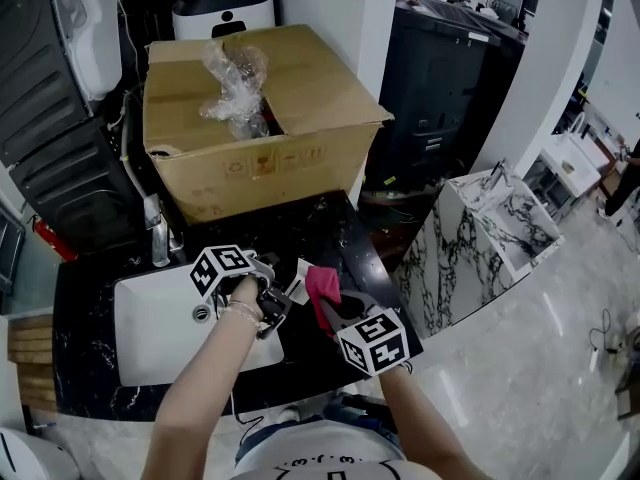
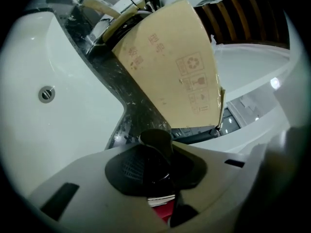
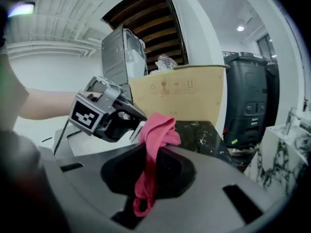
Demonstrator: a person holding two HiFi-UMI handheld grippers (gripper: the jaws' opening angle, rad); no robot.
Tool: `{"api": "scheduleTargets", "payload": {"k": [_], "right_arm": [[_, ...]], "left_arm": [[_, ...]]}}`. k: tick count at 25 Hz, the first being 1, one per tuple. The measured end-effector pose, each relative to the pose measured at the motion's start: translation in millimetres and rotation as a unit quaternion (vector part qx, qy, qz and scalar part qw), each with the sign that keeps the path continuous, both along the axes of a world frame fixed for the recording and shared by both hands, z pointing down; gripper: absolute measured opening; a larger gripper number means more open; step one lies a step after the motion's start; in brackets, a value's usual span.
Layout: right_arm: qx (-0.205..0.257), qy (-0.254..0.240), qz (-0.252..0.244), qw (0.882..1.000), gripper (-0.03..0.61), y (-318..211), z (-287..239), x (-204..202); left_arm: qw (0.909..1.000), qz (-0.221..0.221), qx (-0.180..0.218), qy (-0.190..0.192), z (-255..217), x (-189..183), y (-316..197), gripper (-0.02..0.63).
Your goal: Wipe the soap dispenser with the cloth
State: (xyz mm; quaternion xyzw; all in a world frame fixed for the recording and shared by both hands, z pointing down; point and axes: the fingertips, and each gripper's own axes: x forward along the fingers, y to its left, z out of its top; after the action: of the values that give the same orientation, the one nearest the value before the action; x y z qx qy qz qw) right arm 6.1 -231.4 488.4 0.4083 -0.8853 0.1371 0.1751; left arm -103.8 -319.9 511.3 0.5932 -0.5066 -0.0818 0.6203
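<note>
My left gripper (image 1: 274,304) is shut on a dark soap dispenser (image 1: 270,313) over the right edge of the white sink. In the left gripper view the dispenser's black top (image 2: 156,142) sticks out between the jaws of that gripper (image 2: 158,176), with a red and white label low down. Just to the right, my right gripper (image 1: 336,310) is shut on a pink cloth (image 1: 322,284). In the right gripper view the cloth (image 3: 158,130) bunches above the jaws of the right gripper (image 3: 150,176) and hangs down between them, close beside the left gripper (image 3: 104,115). Whether cloth and dispenser touch is hidden.
A white sink basin (image 1: 150,318) with a drain (image 2: 46,94) and a tap (image 1: 160,240) sits in a black marbled counter (image 1: 330,230). A large cardboard box (image 1: 250,118) stands behind it. A marble-patterned block (image 1: 490,218) stands on the floor to the right.
</note>
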Motion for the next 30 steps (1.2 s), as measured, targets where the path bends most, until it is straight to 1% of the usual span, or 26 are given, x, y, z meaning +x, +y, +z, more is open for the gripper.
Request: {"api": "scheduleTargets", "payload": {"k": [2, 4, 6, 8, 11, 15, 21, 25, 27, 28, 29, 30], "right_arm": [[0.024, -0.022, -0.031, 0.999, 0.052, 9.2, -15.1, -11.6], [0.035, -0.042, -0.064, 0.997, 0.052, 14.9, -23.3, -27.9], [0.032, -0.038, -0.091, 0.995, 0.052, 15.7, -19.7, -45.9], [0.026, -0.017, -0.103, 0.994, 0.052, 11.3, -8.7, -60.6], [0.009, 0.004, -0.089, 0.996, 0.052, -1.6, 6.1, -66.8], [-0.012, 0.023, -0.068, 0.997, 0.052, -6.3, 12.8, -51.9], [-0.031, 0.062, -0.036, 0.997, 0.052, -5.7, 20.0, -15.1], [-0.036, 0.06, -0.011, 0.997, 0.052, -9.6, 16.3, 9.3], [-0.032, 0.052, -0.001, 0.998, 0.052, -11.5, 11.6, 17.9], [-0.029, 0.046, 0.004, 0.998, 0.052, -12.8, 8.8, 21.4], [-0.027, 0.038, 0.01, 0.999, 0.052, -14.5, 5.6, 24.7], [-0.025, 0.029, 0.017, 0.999, 0.052, -16.7, 2.2, 28.0]], "left_arm": [[1.0, -0.001, 0.0, 0.001, -0.1, 0.8, 0.0, 0.102], [1.0, -0.003, -0.003, 0.006, 0.9, 1.4, 0.1, 0.101], [0.9998, -0.006, -0.009, 0.014, 2.7, 2.4, 0.7, 0.101], [0.9997, -0.008, -0.014, 0.021, 4.6, 3.1, 2.0, 0.102], [0.9994, -0.012, -0.019, 0.026, 5.9, 2.5, 3.3, 0.101], [0.9991, -0.01, -0.022, 0.034, 6.4, 2.0, 4.2, 0.103], [0.9996, 0.023, 0.012, 0.012, 0.1, 6.5, -0.6, 0.103], [0.9988, 0.039, 0.028, 0.005, -2.0, 8.6, -2.8, 0.103], [0.9974, 0.056, 0.045, -0.005, -4.7, 11.5, -4.1, 0.103], [0.9955, 0.072, 0.061, -0.014, -7.4, 13.7, -5.2, 0.103], [0.9919, 0.093, 0.082, -0.027, -11.3, 16.8, -6.2, 0.103], [0.9858, 0.12, 0.109, -0.044, -16.2, 21.2, -6.8, 0.103]]}}
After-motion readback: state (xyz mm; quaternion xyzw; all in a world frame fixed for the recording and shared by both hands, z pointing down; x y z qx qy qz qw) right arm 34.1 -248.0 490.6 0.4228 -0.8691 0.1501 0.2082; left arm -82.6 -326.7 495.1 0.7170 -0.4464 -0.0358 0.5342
